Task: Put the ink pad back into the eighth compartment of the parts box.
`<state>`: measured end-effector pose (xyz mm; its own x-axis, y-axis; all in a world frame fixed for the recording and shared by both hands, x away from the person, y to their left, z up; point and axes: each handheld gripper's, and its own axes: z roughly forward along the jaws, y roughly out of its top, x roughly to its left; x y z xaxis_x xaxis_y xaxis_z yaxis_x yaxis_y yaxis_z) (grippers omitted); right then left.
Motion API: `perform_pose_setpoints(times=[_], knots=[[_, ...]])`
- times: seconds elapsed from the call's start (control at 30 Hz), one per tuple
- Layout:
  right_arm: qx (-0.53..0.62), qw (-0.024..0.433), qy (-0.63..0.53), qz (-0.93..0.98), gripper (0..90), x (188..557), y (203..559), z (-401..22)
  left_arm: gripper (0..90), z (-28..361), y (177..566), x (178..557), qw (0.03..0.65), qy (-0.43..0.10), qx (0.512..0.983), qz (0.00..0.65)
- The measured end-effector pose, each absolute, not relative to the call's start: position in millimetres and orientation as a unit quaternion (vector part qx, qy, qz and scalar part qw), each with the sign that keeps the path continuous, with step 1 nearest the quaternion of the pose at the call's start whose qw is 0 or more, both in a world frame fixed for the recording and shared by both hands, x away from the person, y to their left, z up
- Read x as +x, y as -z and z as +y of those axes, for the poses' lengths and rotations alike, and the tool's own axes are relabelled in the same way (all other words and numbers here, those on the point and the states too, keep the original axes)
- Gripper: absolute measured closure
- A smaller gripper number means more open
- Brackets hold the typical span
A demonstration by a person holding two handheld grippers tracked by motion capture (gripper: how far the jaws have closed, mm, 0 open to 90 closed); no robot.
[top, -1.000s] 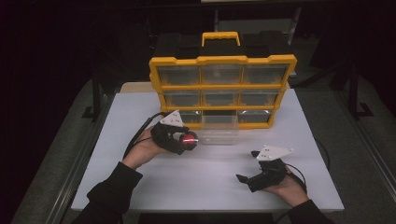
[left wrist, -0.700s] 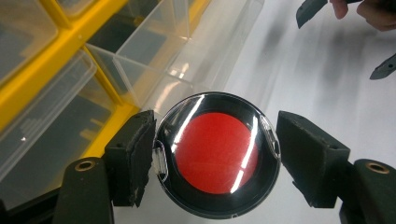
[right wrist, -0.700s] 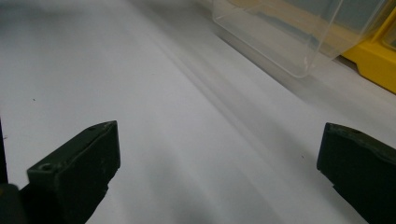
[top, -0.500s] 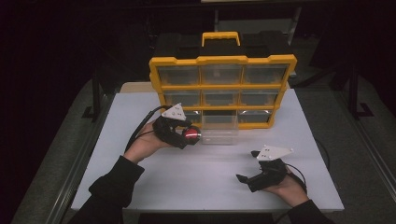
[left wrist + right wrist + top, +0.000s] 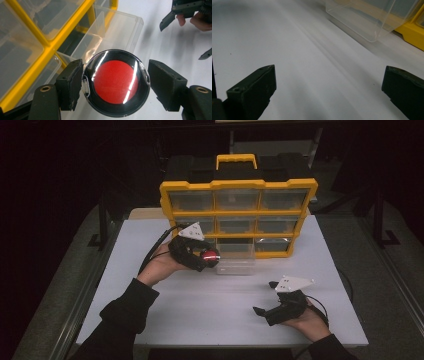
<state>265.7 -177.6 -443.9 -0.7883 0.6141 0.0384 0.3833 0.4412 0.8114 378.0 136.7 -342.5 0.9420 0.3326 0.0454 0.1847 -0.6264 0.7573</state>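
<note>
My left gripper (image 5: 208, 258) is shut on a round black case with a red centre (image 5: 210, 255), held above the table at the front left corner of a pulled-out clear drawer (image 5: 236, 257). In the left gripper view the round case (image 5: 115, 86) sits between both pads (image 5: 71, 83) of the left gripper (image 5: 115, 83), over the drawer (image 5: 117, 32). My right gripper (image 5: 264, 297) rests open on the white table (image 5: 210, 310) at the front right, with nothing between the jaws. In its own view the right gripper (image 5: 329, 85) faces bare tabletop, the drawer (image 5: 367, 20) farther off.
A yellow organiser (image 5: 238, 215) with several clear drawers stands upright at the back of the table, its yellow frame (image 5: 47, 40) close on the left of the left gripper view. The right gripper (image 5: 182, 42) shows far off there. Cables trail from both grippers.
My left hand has risen and moved away from me, toward the pulled-out drawer, still holding the round case. The right hand has stayed put.
</note>
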Motion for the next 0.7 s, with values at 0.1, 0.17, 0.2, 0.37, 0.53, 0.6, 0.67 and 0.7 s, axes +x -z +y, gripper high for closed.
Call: perform_pose_setpoints(times=[0.1, 0.17, 0.2, 0.37, 0.53, 0.6, 0.67, 0.7], knots=[[0.297, 0.132, -0.438, 0.838, 0.0, 265.8, 443.8, -177.9, 29.6, 133.3, 339.7, 380.5, 0.404, -0.092, 0.899, 0.140], [0.297, 0.132, -0.438, 0.838, 0.0, 265.8, 443.8, -177.9, 29.6, 130.5, 338.0, 382.0, 0.405, -0.091, 0.899, 0.141], [0.297, 0.132, -0.438, 0.838, 0.0, 265.7, 443.8, -177.8, 29.5, 129.7, 337.4, 382.7, 0.405, -0.092, 0.899, 0.139], [0.297, 0.132, -0.437, 0.839, 0.0, 265.6, 443.8, -177.7, 29.6, 122.2, 335.2, 386.2, 0.406, -0.090, 0.899, 0.137], [0.297, 0.132, -0.437, 0.839, 0.0, 265.5, 443.8, -177.6, 29.6, 114.6, 334.7, 390.2, 0.404, -0.089, 0.901, 0.133], [0.296, 0.132, -0.437, 0.839, 0.0, 265.5, 443.9, -177.6, 29.6, 110.9, 335.0, 392.0, 0.404, -0.088, 0.901, 0.133], [0.296, 0.132, -0.437, 0.839, 0.0, 265.4, 443.8, -177.6, 29.5, 108.4, 335.3, 393.8, 0.404, -0.087, 0.901, 0.134], [0.296, 0.132, -0.437, 0.839, 0.0, 265.4, 443.8, -177.6, 29.5, 106.8, 335.4, 395.4, 0.401, -0.087, 0.902, 0.133]])
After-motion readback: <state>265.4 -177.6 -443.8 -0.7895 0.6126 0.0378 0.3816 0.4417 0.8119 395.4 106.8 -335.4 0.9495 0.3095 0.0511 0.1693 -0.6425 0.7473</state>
